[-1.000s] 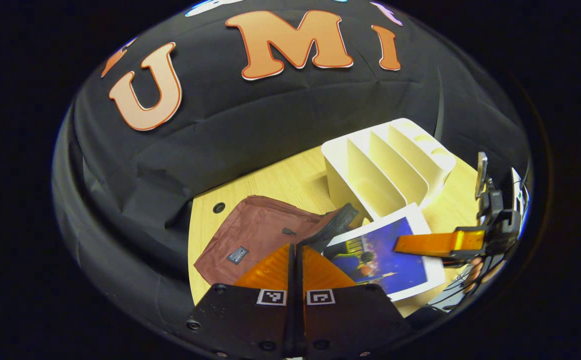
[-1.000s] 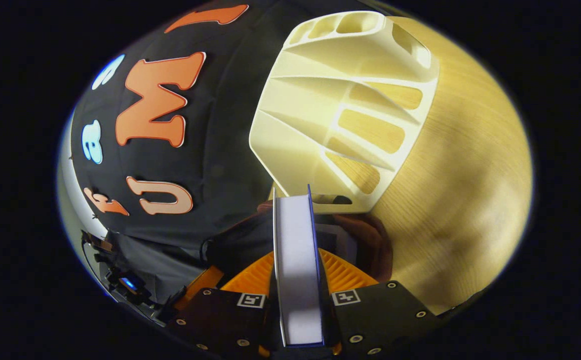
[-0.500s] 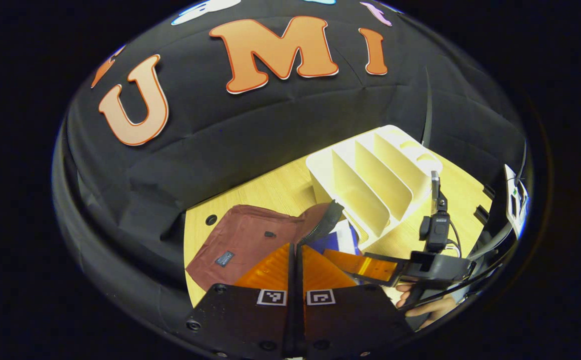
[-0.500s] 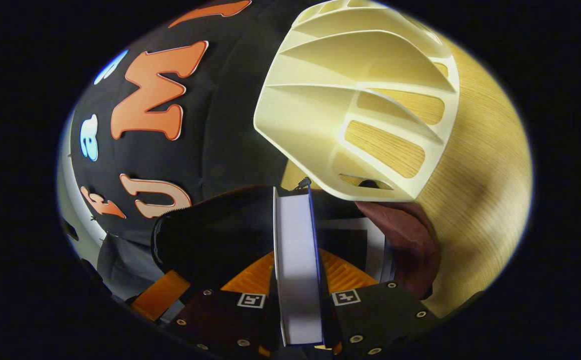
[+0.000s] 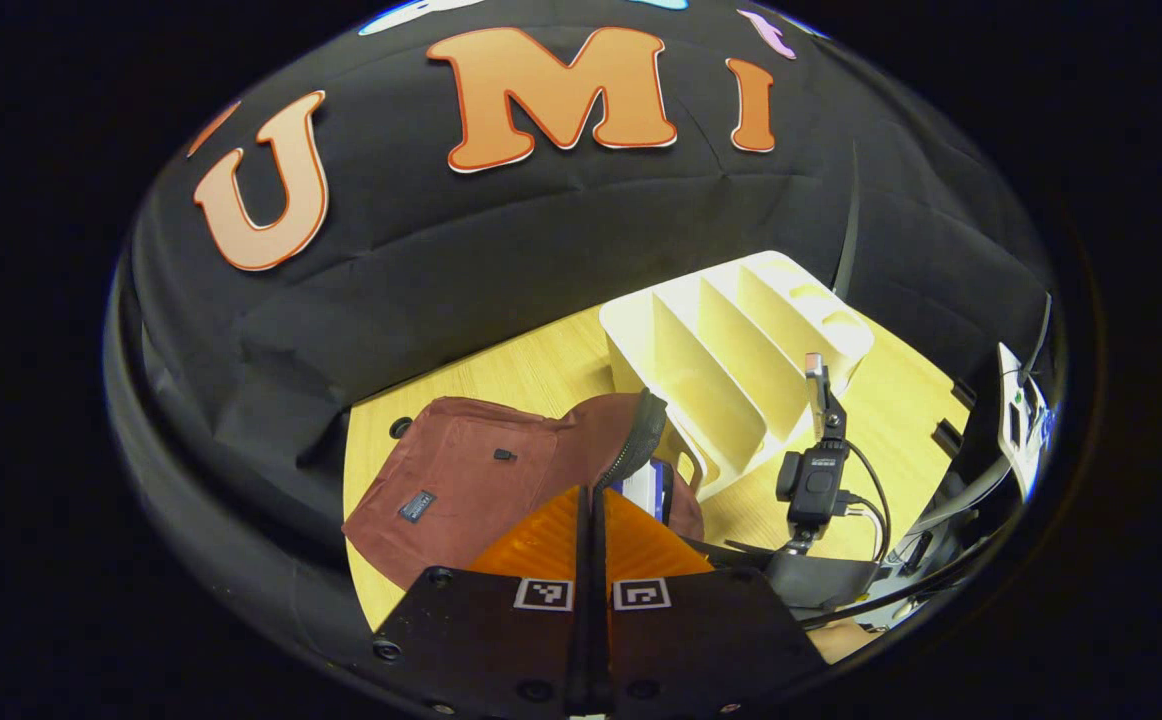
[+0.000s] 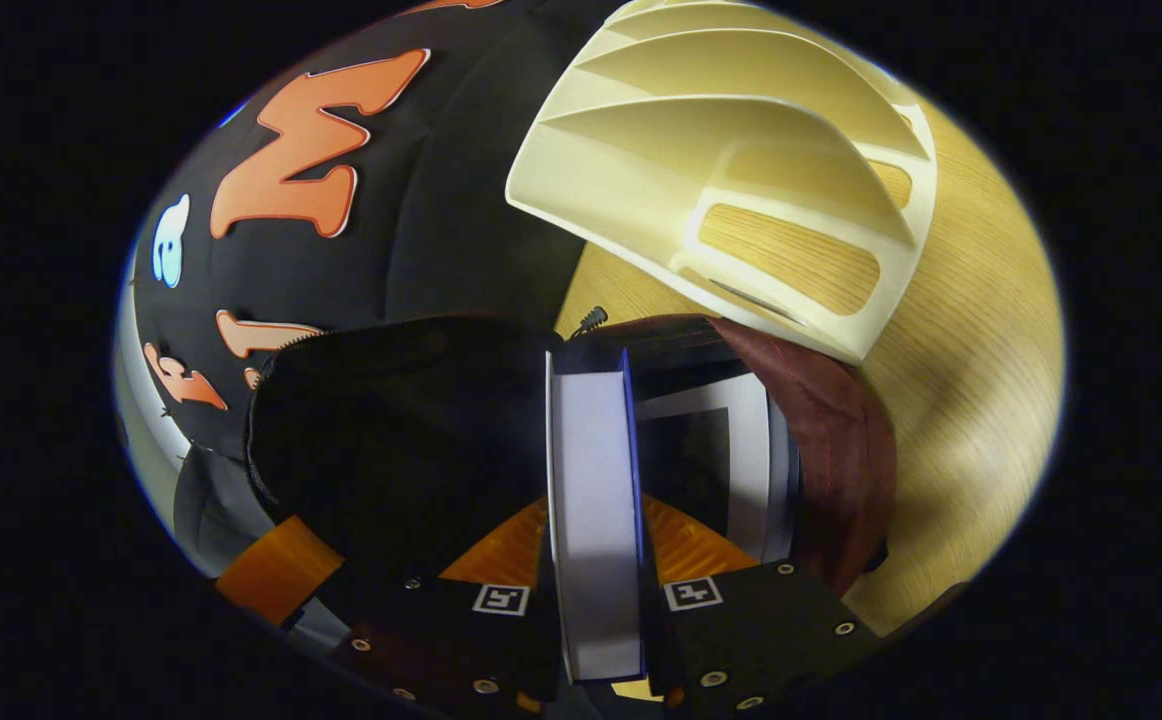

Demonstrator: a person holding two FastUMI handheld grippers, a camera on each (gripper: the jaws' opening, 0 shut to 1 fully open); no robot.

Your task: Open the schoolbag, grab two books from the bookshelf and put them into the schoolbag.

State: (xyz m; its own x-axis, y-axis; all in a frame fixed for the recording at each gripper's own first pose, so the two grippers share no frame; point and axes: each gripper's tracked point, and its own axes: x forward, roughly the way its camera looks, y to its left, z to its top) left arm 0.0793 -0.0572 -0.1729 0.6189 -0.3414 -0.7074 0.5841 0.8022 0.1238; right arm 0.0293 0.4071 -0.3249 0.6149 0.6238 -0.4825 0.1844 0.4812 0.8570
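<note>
In the left gripper view, the left gripper (image 5: 592, 520) has its fingers pressed together with a flap of the maroon schoolbag (image 5: 461, 475) caught between them, holding the zipped edge (image 5: 635, 450) up so the bag's mouth gapes. The schoolbag lies on the wooden table (image 5: 541, 370) near its back edge, just beside the cream bookshelf (image 5: 731, 370), which stands toward the table's back right corner. In the right gripper view, the right gripper (image 6: 596, 540) pinches a book (image 6: 596, 520) by its cover, page edges facing the camera, and the book stands partly down inside the bag's dark opening (image 6: 401, 430). A second book (image 6: 741, 450) already lies in the bag, just beside the held one. The bookshelf's slots look bare.
</note>
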